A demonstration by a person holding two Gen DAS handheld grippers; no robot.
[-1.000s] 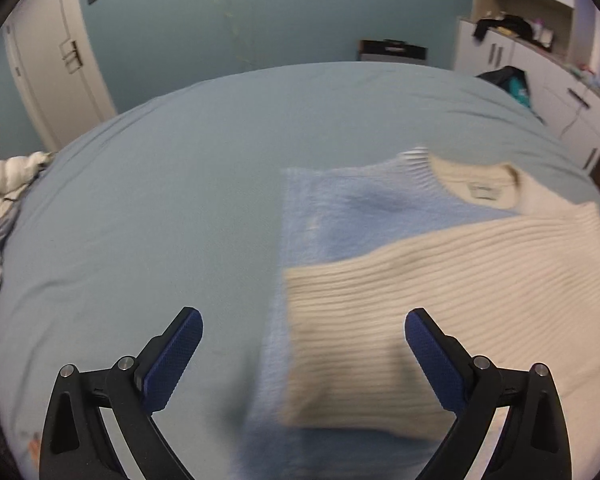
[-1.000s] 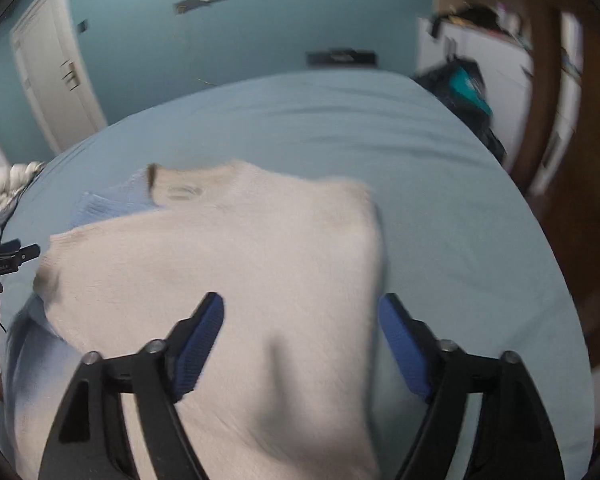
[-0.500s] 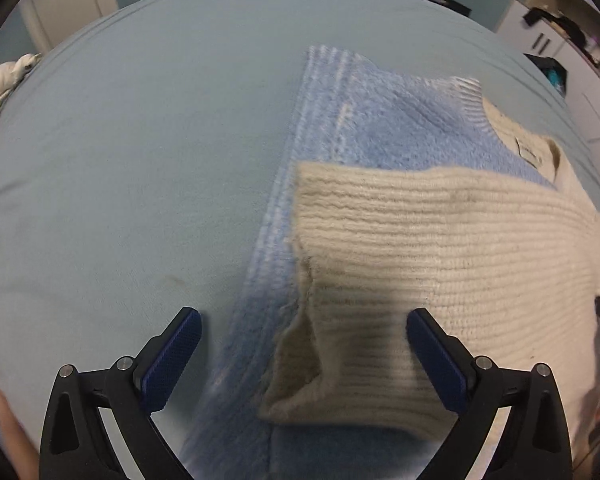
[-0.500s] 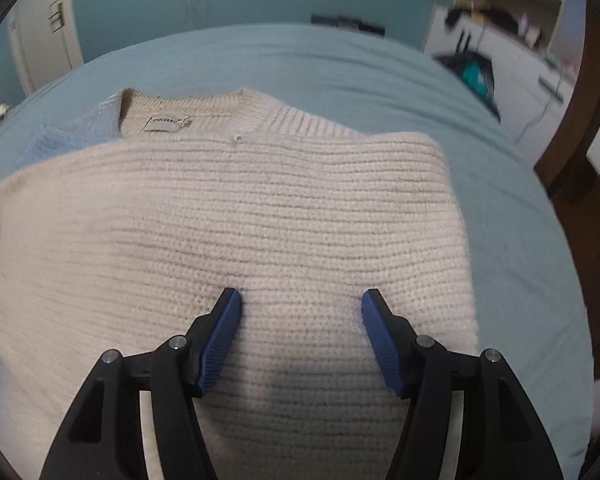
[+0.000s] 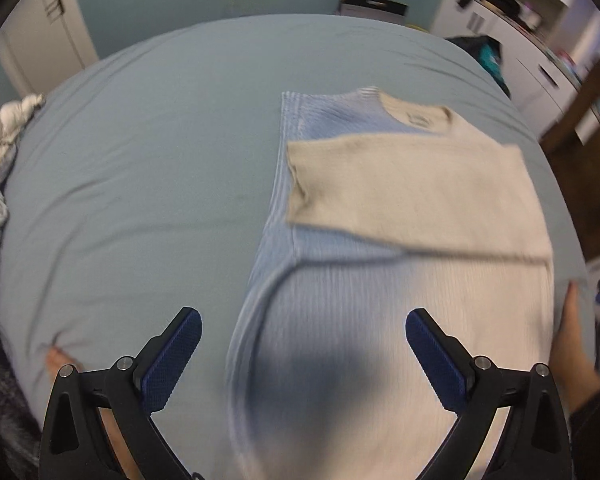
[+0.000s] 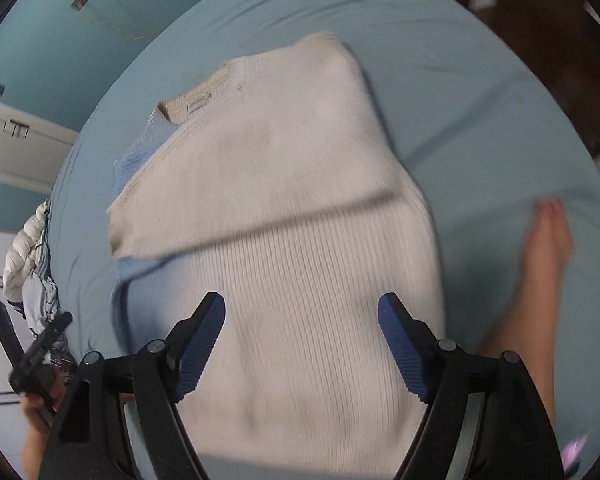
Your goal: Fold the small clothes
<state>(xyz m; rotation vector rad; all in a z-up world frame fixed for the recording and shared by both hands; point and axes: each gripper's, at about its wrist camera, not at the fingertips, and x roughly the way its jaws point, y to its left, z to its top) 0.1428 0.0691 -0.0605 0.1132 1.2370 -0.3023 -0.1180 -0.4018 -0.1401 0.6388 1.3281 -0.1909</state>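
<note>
Both claws have pulled back from the sweater (image 5: 400, 208) — the left claw (image 5: 302, 360) and right claw (image 6: 300, 340) gape, released and empty. It lies centre-right on the bed (image 5: 140, 160), cream sleeve folded across; hem fold likely next.

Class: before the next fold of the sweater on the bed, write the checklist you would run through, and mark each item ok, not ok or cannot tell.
1. Left hand-held gripper open and empty: ok.
2. Right hand-held gripper open and empty: ok.
3. Sweater lies fully on the bed: ok.
4. Cream sleeve folded across the body: ok.
5. Sleeve edge neat: cannot tell, blurred.
6. Bottom hem in view for grasping: not ok.
</note>
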